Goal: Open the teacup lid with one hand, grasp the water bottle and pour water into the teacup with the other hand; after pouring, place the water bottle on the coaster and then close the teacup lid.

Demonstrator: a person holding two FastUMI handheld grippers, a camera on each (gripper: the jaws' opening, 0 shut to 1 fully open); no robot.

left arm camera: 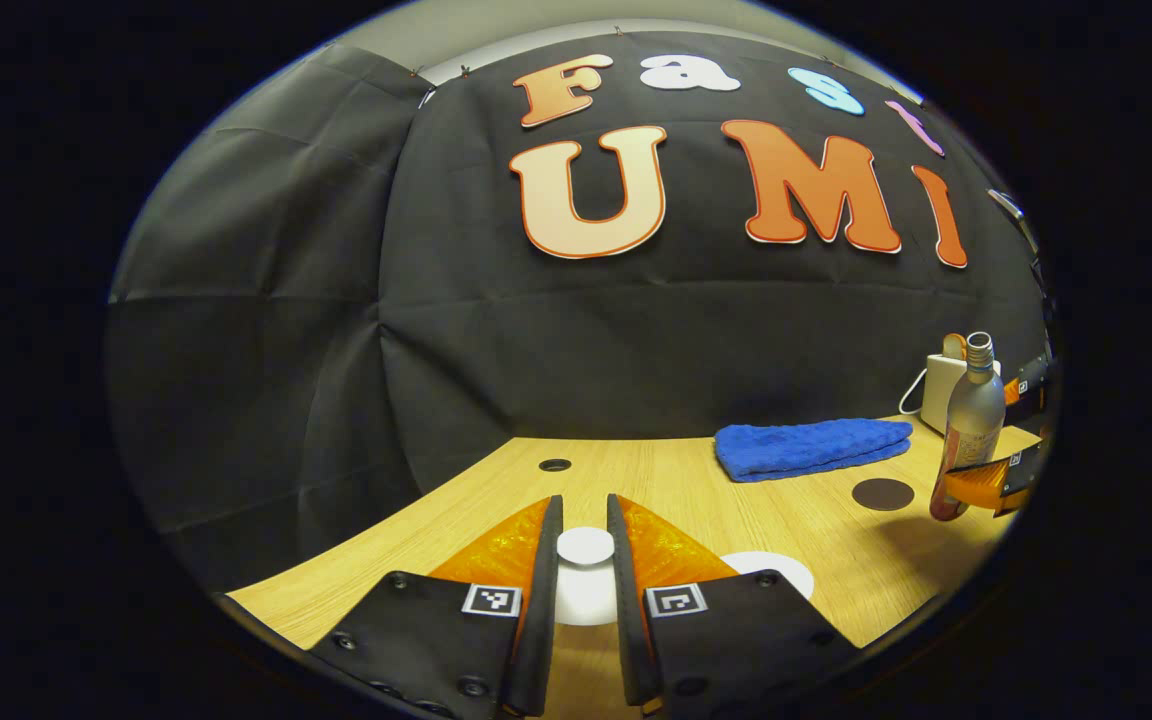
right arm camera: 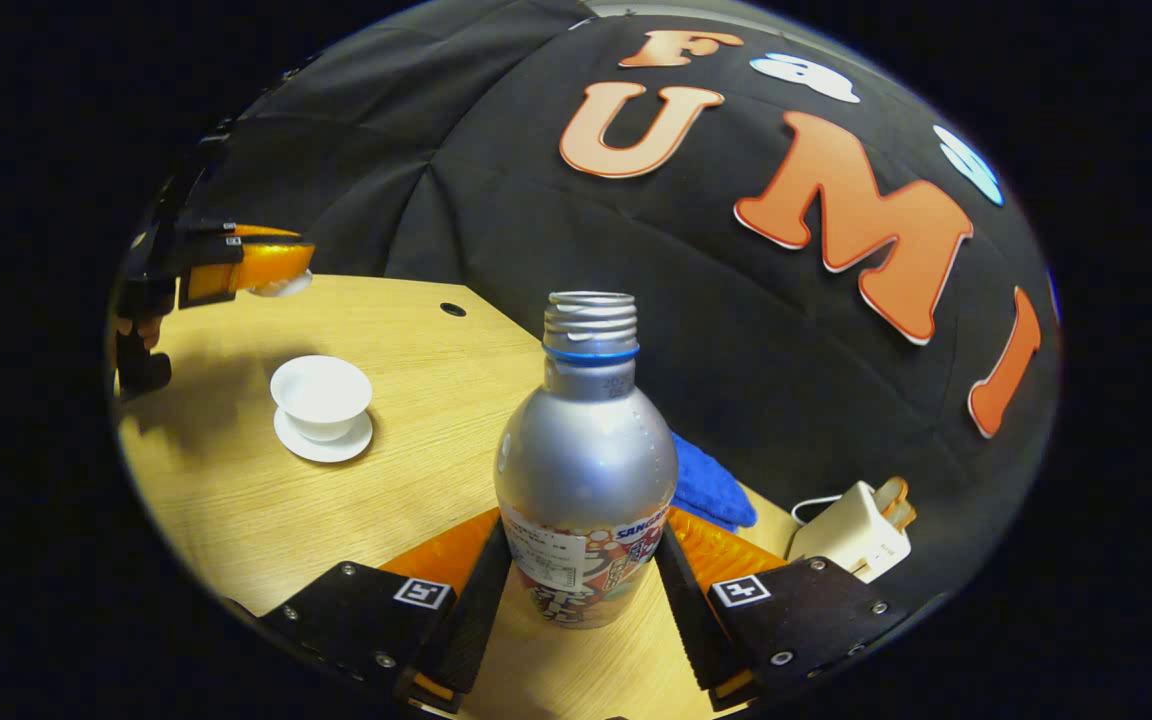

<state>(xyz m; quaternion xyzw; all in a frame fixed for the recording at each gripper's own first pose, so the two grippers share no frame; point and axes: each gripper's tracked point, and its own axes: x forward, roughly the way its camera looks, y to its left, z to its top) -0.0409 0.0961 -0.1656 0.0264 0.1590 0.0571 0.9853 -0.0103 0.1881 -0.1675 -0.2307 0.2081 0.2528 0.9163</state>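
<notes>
The bottle [right arm camera: 584,470] is showing a printed label; its lettering is too blurred and curved to be read. Square coded markers are sitting on the gripper [right arm camera: 581,600].

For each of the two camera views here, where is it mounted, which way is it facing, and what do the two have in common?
Left gripper view: rides on the left tongs, looking along the wooden table to the booth wall; own fingers grip the teacup lid.
Right gripper view: rides on the right tongs, facing the wall; own fingers clamp the water bottle; the uncovered teacup stands left.
Shared: bottle, blue towel, white charger, each other's tongs.
</notes>
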